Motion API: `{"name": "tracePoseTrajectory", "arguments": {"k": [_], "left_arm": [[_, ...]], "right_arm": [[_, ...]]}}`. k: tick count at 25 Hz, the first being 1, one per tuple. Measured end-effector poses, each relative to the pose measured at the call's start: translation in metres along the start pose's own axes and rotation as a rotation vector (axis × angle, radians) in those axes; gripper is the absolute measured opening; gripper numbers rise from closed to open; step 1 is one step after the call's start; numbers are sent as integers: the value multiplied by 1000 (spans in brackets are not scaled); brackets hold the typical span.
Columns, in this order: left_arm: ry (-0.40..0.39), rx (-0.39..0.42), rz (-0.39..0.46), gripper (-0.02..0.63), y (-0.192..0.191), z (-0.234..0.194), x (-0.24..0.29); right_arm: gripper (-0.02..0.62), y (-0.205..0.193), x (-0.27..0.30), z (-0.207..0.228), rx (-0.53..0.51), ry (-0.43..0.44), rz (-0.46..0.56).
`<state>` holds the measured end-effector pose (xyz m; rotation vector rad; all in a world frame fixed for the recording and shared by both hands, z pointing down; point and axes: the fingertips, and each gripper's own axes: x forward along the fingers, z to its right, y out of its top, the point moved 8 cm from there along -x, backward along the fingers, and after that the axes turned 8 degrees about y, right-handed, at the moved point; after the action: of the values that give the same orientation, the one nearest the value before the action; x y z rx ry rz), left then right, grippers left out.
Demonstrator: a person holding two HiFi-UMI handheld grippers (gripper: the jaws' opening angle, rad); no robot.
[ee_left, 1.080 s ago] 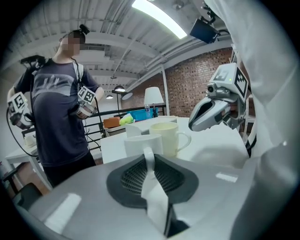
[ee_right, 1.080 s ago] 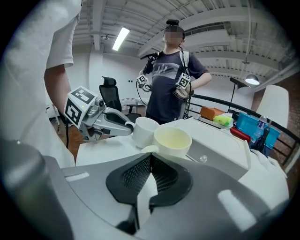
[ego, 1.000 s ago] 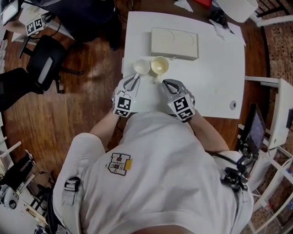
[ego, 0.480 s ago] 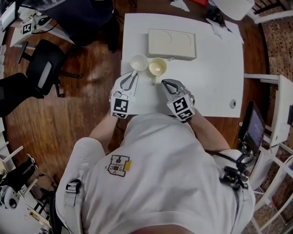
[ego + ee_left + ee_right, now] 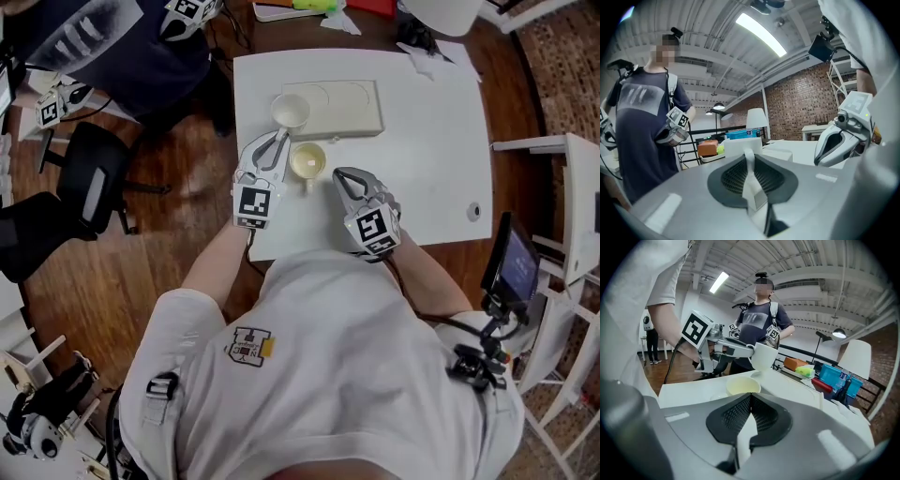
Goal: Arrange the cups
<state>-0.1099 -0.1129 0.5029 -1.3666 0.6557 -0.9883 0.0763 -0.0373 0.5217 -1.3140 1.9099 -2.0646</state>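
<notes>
Jaws of the left gripper (image 5: 277, 136) pinch the empty white cup (image 5: 290, 111) by its rim, held level over the beige tray (image 5: 352, 101). Right gripper (image 5: 340, 175), closed on nothing, tilts down beside the yellow cup (image 5: 307, 161) on the table (image 5: 431, 141).

We see a white round cup (image 5: 290, 111), a pale yellow round cup (image 5: 307, 161), a cream rectangular tray (image 5: 352, 101) and a white bench (image 5: 431, 159). The grey left hand-held gripper (image 5: 278, 141) and grey right hand-held gripper (image 5: 340, 175) bear black-and-white square markers. The wooden plank floor (image 5: 178, 197) is reddish brown.
</notes>
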Motion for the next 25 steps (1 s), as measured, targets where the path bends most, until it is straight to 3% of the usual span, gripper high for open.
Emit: {"name": "tracePoseTrajectory", "arguments": {"k": [11, 25], "left_arm": [[-73, 35, -15, 38, -4, 6, 81], [-82, 26, -43, 40, -26, 11, 81]], "right_arm": [[0, -15, -10, 16, 46, -84, -17], [0, -19, -10, 17, 69, -93, -25]]}}
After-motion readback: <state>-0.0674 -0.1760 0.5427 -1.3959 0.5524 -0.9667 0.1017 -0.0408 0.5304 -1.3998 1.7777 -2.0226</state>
